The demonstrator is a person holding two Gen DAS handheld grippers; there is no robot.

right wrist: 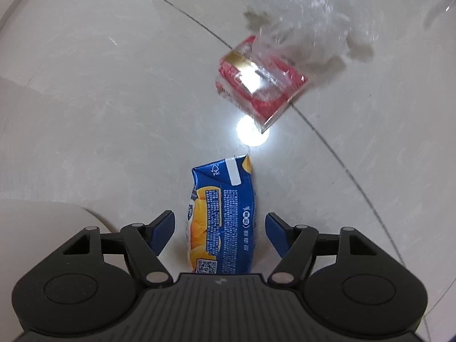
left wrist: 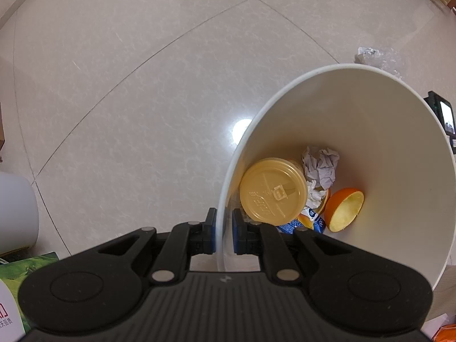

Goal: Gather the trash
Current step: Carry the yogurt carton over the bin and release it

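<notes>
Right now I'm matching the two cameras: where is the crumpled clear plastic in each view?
Left wrist: crumpled clear plastic upper right, on the tiled floor beyond the white bin.
Right wrist: top right, blurred, overlapping a red pack.
Shared landmark: the tiled floor's dark seams.

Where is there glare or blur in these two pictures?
Left wrist view: a round lamp reflection shines on the floor beside the white bin; contents sharp. Right wrist view: stronger glare spot near the red packet, which is blurred; blue carton sharp.
</notes>
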